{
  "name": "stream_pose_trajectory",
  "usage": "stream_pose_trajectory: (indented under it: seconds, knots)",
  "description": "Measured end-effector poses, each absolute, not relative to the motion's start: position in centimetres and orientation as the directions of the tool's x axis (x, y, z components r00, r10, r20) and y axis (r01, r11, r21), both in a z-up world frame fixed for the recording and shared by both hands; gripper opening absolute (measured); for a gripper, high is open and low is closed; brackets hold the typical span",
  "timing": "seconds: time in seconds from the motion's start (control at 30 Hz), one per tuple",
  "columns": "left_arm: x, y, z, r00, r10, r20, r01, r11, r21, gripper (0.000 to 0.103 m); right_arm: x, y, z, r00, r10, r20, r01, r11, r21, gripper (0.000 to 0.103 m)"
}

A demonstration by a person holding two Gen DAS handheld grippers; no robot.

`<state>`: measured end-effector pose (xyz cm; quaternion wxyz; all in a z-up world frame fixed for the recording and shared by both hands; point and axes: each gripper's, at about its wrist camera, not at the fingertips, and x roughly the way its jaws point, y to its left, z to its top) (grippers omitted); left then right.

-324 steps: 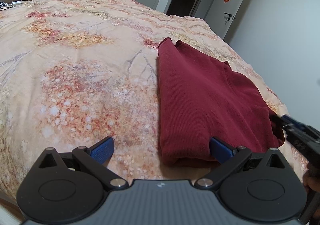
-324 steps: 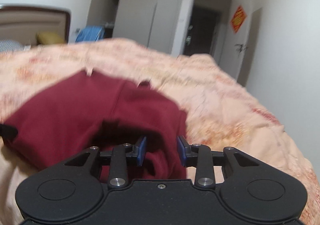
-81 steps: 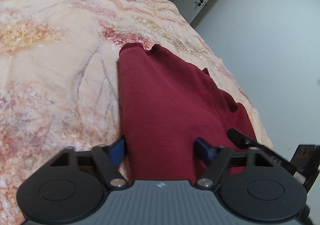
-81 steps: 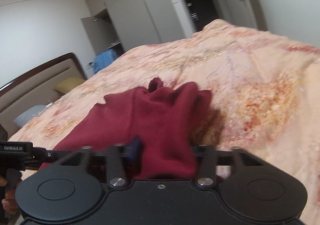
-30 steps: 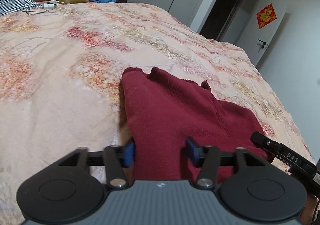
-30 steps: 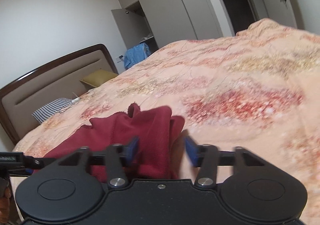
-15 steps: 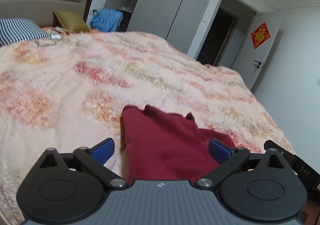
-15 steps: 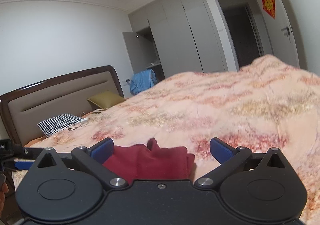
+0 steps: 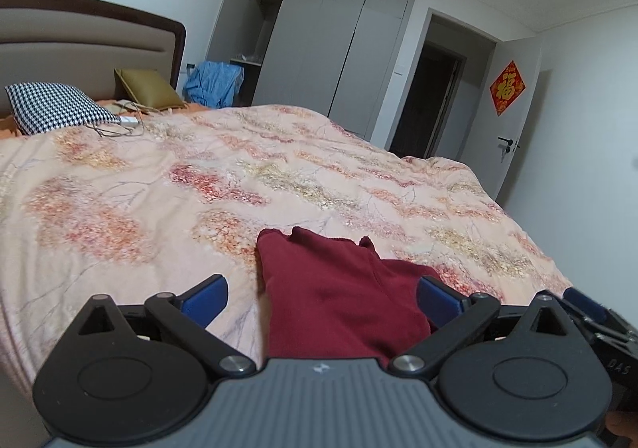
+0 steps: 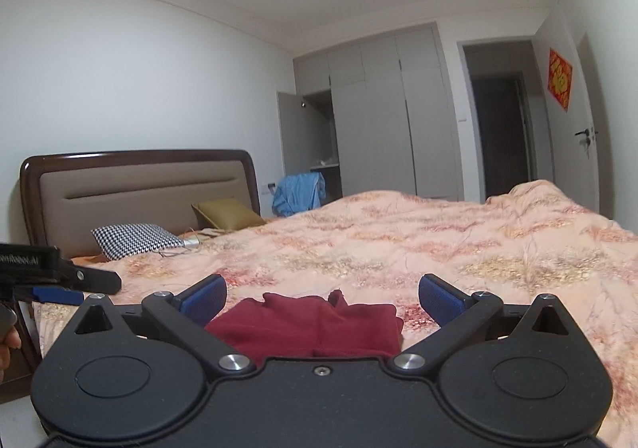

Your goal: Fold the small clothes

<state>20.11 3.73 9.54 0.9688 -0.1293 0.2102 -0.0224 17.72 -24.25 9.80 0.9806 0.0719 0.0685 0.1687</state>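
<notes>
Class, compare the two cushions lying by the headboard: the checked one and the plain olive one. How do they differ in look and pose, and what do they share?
The checked cushion has a black-and-white houndstooth pattern; the olive cushion is one plain colour. The checked cushion lies low and nearly flat, while the olive cushion is propped up at a tilt. In the right wrist view the checked cushion sits nearer the camera and the olive cushion further off, toward the blue garment. Both rest at the head of the bed by the headboard.

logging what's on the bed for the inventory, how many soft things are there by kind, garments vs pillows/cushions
Garments on the bedspread: 1, the folded dark red garment
Pillows and cushions at the headboard: 2, the houndstooth pillow and the olive cushion
Total: 3
The blue clothing hangs beside the bed, so it is not counted.
</notes>
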Motion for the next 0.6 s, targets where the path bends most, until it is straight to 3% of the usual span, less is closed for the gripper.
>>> stream_pose_trajectory:
  seconds: [0.3,0.6]
  knots:
    - [14.4,3.1,7.3,0.912,-0.090,-0.400,-0.008,0.972,-0.237,0.103,11.0,-23.3,7.7,0.955,0.279,-0.103,-0.262,0.953,0.153,0.102]
    - [10.2,3.7,3.9,0.910,-0.044,-0.411,-0.063,0.968,-0.242,0.103,6.8,-23.4,4.8,0.989,0.120,-0.085,-0.103,0.978,0.182,0.103]
